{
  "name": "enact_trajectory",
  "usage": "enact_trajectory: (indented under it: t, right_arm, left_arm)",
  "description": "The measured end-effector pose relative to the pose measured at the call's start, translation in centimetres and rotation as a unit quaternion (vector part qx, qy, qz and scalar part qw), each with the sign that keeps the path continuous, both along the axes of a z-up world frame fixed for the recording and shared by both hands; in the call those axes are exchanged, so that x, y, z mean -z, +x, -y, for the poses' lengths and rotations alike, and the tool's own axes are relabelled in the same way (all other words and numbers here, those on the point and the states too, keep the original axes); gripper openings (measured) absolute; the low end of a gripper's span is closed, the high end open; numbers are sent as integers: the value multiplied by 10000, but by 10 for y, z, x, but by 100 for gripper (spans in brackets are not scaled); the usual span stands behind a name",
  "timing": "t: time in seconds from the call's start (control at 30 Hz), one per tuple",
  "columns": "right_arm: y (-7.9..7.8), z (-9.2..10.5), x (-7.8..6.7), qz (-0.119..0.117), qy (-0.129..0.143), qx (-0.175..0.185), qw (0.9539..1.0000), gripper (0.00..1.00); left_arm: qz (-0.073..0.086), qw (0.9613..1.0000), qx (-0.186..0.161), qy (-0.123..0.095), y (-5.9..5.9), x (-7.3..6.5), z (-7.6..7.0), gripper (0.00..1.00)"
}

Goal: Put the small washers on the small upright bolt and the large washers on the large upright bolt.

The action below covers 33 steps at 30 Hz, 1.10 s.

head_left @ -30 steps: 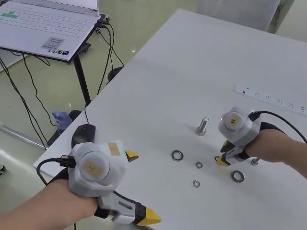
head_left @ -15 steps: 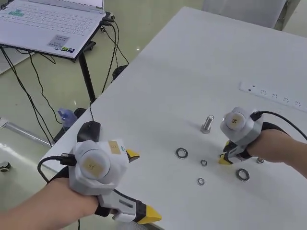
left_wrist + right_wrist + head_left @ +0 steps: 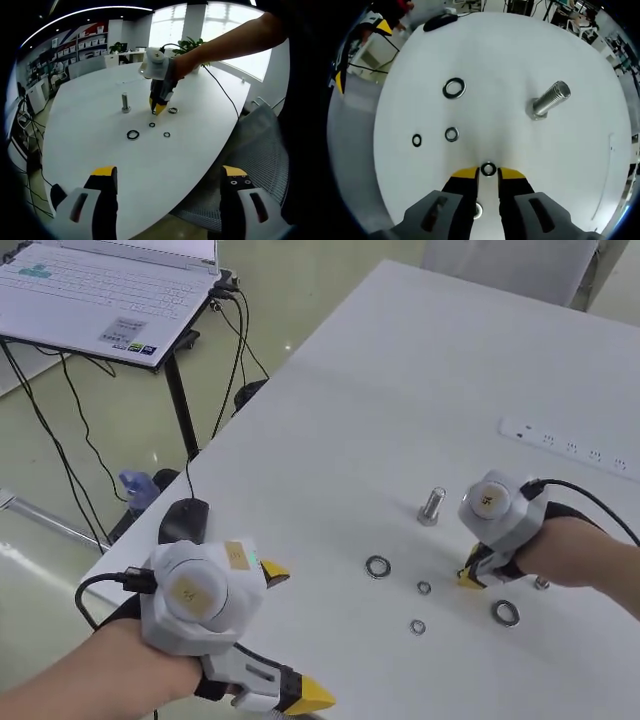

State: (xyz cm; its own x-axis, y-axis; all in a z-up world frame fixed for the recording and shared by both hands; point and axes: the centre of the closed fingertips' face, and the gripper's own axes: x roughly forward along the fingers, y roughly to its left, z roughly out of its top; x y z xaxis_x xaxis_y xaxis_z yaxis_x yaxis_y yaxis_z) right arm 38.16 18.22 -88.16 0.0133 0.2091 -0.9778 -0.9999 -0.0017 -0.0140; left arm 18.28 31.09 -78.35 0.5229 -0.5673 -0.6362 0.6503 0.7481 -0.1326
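In the head view we record the left gripper [image 3: 292, 634] at lower left, jaws wide apart, and the right gripper [image 3: 470, 578] at centre right, tips down on the white table [image 3: 400, 390], the large bolt [image 3: 432, 506] upright just above it, the small bolt [image 3: 541, 583] at its right, two large washers [image 3: 378, 566] and two small washers [image 3: 424, 587] lying around. In the left gripper view its own jaws stand wide apart at the bottom. In the right gripper view we find the jaws drawn in on a third small washer [image 3: 488, 169] at bottom centre, a tip touching each side.
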Motion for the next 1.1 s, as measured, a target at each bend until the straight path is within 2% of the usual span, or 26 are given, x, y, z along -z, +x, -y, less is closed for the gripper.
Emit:
enact_trajectory:
  t: [0.33,0.67,0.93,1.1]
  right_arm:
    - [2,0,2,44,-27,174,9998,13]
    - [4,-1,1,37,21,183,9998,13]
    - [6,5,-15,-14,70,321,9995,13]
    - [1,13,-27,-39,75,373,9993,12]
  left_arm:
    - [-9,10000,50,-4,2,0,3,83]
    - [3,10000,12,26,4,-3,1,82]
    - [95,9998,-146,1,10,-7,-2,82]
    - [131,9997,-184,-18,11,-8,-2,84]
